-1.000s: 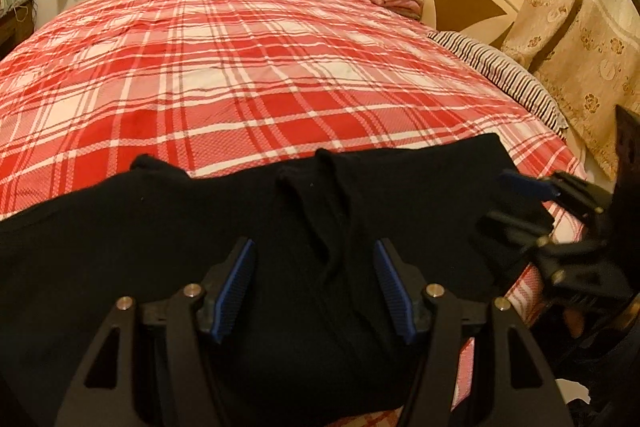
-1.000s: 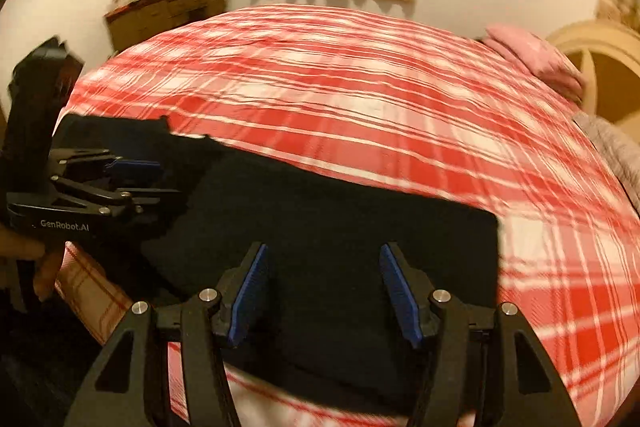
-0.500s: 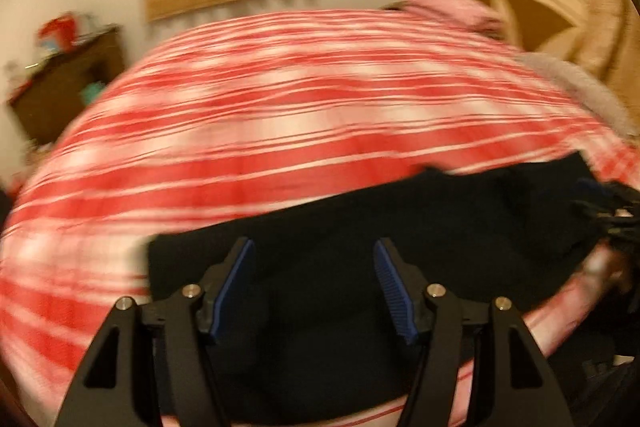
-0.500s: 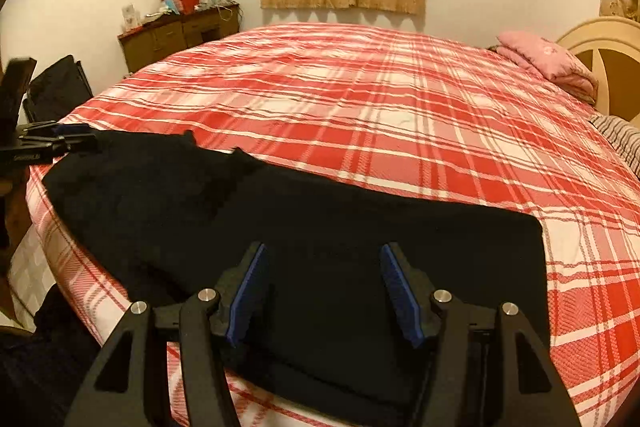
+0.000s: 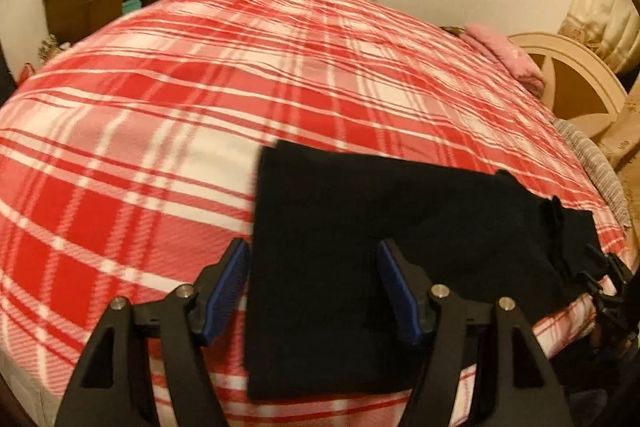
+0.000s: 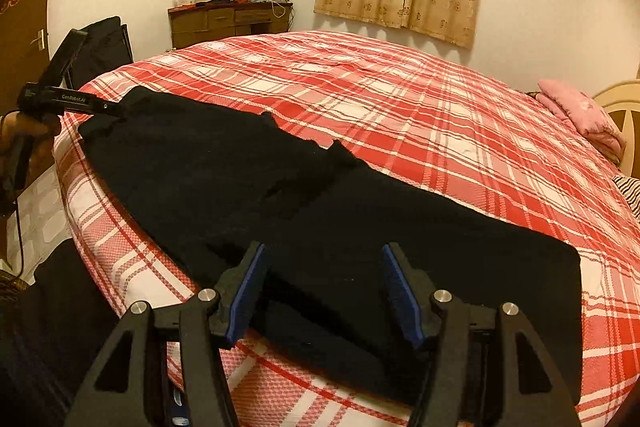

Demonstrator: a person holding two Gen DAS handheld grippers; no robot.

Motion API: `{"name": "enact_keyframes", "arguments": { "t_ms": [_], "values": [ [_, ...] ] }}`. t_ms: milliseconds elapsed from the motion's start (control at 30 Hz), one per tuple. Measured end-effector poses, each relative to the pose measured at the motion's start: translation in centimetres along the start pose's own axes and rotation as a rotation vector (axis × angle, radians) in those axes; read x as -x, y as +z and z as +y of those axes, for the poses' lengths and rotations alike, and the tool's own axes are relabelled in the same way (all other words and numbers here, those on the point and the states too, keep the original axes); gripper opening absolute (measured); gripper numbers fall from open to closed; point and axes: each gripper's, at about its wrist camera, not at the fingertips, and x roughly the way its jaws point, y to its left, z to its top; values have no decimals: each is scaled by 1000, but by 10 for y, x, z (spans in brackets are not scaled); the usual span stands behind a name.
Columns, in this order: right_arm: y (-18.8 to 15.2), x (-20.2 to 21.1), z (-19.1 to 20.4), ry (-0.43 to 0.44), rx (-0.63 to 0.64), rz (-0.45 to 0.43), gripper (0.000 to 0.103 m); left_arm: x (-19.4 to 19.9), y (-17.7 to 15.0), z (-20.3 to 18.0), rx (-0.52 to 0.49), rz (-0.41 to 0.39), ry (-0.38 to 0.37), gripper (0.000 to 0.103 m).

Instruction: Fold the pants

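Note:
Black pants point(image 6: 304, 203) lie stretched flat along the near edge of the bed, folded lengthwise. In the left wrist view the pants point(image 5: 380, 235) run from the centre to the right. My left gripper point(image 5: 314, 291) is open, hovering over the left end of the pants. It also shows in the right wrist view point(image 6: 114, 107) at the far left end of the pants. My right gripper point(image 6: 324, 287) is open above the right end. It shows small at the right edge of the left wrist view point(image 5: 604, 275).
The bed has a red and white plaid cover point(image 6: 400, 107). A pink pillow point(image 6: 580, 115) and a cream headboard point(image 5: 576, 83) are at the right. A wooden dresser point(image 6: 228, 21) stands by the far wall. A dark chair point(image 6: 100, 47) is at the left.
My left gripper has swung left along the pants to their far end. The right gripper has drawn back a little. Both stay open.

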Motion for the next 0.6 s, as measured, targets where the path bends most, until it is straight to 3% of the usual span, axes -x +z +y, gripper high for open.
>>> {"name": "enact_keyframes", "arguments": {
  "t_ms": [100,167,200,233,267,433,600],
  "values": [
    [-1,-3,0,3,-6,4,61,-5,0,-6,-40,9,17,65],
    [-1,-4,0,7,-10,7,61,-2,1,0,-25,5,22,49],
    [-2,-3,0,3,-9,6,61,1,3,3,-17,7,8,31],
    [-2,-3,-1,-1,-8,3,61,4,4,6,8,16,-50,23],
    [-2,-2,-1,-3,-9,-2,61,7,4,9,31,22,-83,22],
    [-3,-1,-6,-9,-26,-7,61,23,2,0,24,-3,-103,21],
    [3,5,-10,-69,-5,11,61,57,17,-25,44,-64,-238,21]
  ]
}}
